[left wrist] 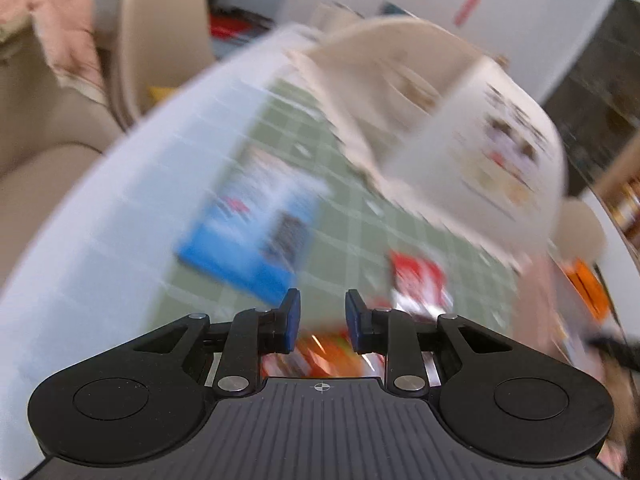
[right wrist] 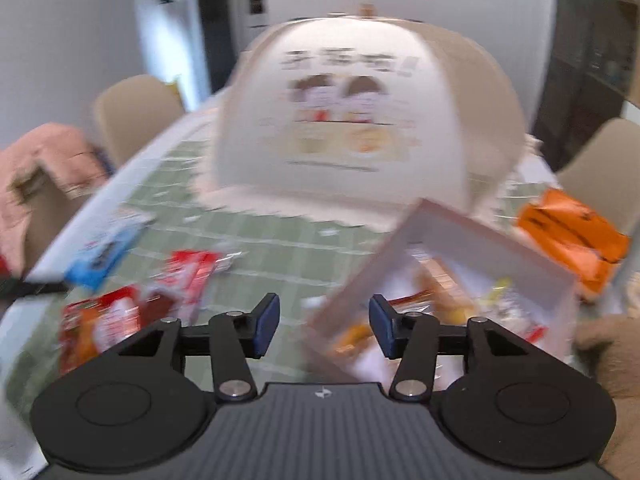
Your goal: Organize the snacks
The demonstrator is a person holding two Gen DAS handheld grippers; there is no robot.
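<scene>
Both views are motion-blurred. My left gripper [left wrist: 322, 320] is open and empty above an orange-red snack packet [left wrist: 328, 354]. A blue snack box [left wrist: 256, 236] lies ahead to its left, and a red packet [left wrist: 420, 284] ahead to its right. My right gripper [right wrist: 324, 326] is open and empty over the near left corner of a white box [right wrist: 492, 240] that holds several snacks. To its left lie a red packet [right wrist: 192, 276], an orange-red packet [right wrist: 100, 320] and the blue box [right wrist: 106, 250]. An orange packet [right wrist: 572, 236] lies right of the white box.
A large white mesh food cover [right wrist: 360, 120] with a cartoon print stands at the middle of the green checked tablecloth [right wrist: 280, 252]; it also shows in the left wrist view [left wrist: 460, 128]. Beige chairs [right wrist: 136, 108] surround the table. A pink cloth [right wrist: 44, 160] hangs on one.
</scene>
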